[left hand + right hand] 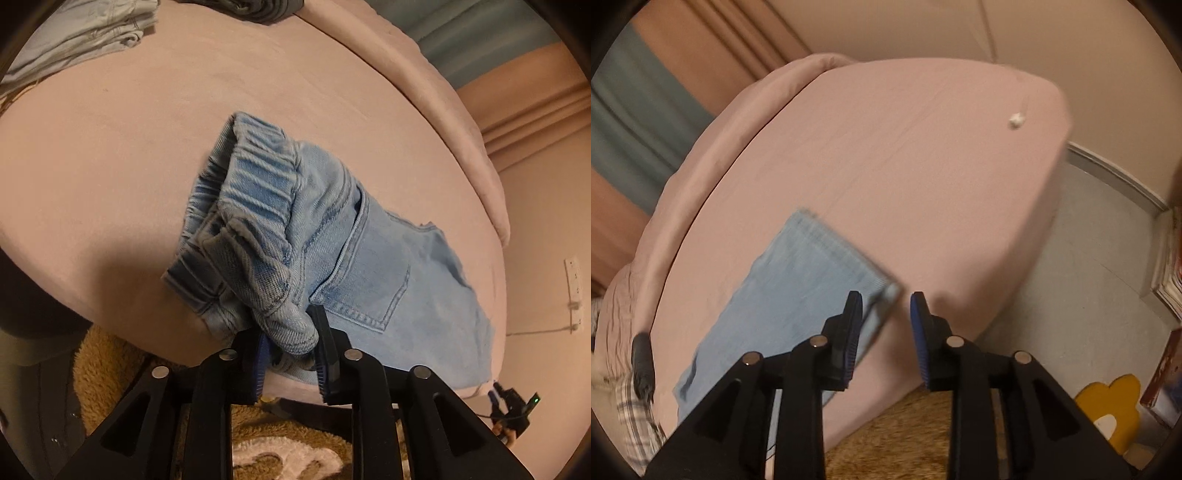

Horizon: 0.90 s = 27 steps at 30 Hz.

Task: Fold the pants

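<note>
In the left wrist view the left claw (291, 349) clamps a bunched waistband corner of the soft, limp denim pants (332, 254) lying on the bed (110, 147), while the right wrist view shows the right claw (886, 332) open, empty, above the flat hem corner, the judged next grasp point.

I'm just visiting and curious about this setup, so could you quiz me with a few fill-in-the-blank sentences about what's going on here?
1. The left gripper has its jaws shut on the light blue ____ pants.
2. The right gripper has its jaws ____, gripping nothing.
3. The pants lie on a bed covered in a ____ sheet.
4. Beside the bed, a ____ flower-shaped object sits on the floor.

Missing words: denim; open; pink; yellow
</note>
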{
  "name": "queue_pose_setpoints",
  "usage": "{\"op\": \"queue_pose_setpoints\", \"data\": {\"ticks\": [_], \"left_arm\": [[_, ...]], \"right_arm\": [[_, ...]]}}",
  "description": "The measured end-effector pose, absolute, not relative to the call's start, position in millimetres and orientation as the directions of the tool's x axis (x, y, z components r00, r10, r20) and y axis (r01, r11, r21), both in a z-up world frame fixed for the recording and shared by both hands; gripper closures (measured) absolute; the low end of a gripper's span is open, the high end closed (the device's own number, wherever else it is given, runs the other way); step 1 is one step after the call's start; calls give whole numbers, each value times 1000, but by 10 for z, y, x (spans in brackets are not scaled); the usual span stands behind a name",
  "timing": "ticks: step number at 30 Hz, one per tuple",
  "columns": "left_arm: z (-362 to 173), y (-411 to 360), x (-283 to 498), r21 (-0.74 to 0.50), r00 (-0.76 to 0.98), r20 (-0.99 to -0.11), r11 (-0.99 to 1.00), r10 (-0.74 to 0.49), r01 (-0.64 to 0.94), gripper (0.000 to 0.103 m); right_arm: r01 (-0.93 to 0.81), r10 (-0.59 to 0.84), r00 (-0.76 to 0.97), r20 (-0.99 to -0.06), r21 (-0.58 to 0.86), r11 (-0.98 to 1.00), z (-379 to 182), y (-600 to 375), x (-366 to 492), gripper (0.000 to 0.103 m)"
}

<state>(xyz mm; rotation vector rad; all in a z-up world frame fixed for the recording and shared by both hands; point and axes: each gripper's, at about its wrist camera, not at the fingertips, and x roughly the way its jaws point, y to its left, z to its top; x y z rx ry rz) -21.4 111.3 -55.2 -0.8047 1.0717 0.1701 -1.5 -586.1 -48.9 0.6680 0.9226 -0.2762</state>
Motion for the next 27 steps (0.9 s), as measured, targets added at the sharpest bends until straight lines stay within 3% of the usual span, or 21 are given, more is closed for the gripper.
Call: {"op": "queue_pose_setpoints", "data": {"ticks": [1, 4, 5, 10, 15, 18, 19, 22, 25, 27], "left_arm": [[-528, 1121, -226, -496, 500, -834, 714, -233, -494, 75], [-431, 1157, -281, -464, 522, -836, 725, -169, -509, 43], [-401, 1172, -297, -468, 540, -827, 721, -155, -510, 39], [-427, 1131, -236, -486, 551, -817, 715, -168, -503, 39], [-546, 1061, -144, -452, 526, -837, 730, -149, -512, 39], [-531, 1029, -137, -419, 515, -848, 750, -123, -511, 39], [-535, 1021, -143, -402, 508, -855, 755, -106, -518, 42], [-569, 1028, -182, -342, 476, -878, 764, -51, -547, 67], [-629, 1067, -232, -367, 478, -875, 747, -75, -554, 69], [-624, 1104, -258, -389, 486, -869, 733, -92, -558, 69]], "right_arm": [[505, 60, 585, -809, 422, 753, -512, -5930, -50, 75], [529, 77, 565, -821, 433, 730, -611, -5936, 25, 75], [524, 94, 562, -822, 442, 728, -639, -5934, 49, 75], [462, 199, 579, -791, 519, 719, -763, -5824, 175, 75], [475, 171, 582, -795, 504, 721, -793, -5697, 334, 88], [437, 132, 656, -744, 516, 737, -518, -5605, 294, 89], [435, 123, 675, -728, 527, 730, -449, -5594, 252, 89], [458, 85, 670, -737, 501, 735, -445, -5554, 244, 89], [511, 62, 573, -817, 416, 752, -755, -5546, 329, 86], [510, 71, 566, -821, 416, 753, -840, -5563, 336, 85]]}}
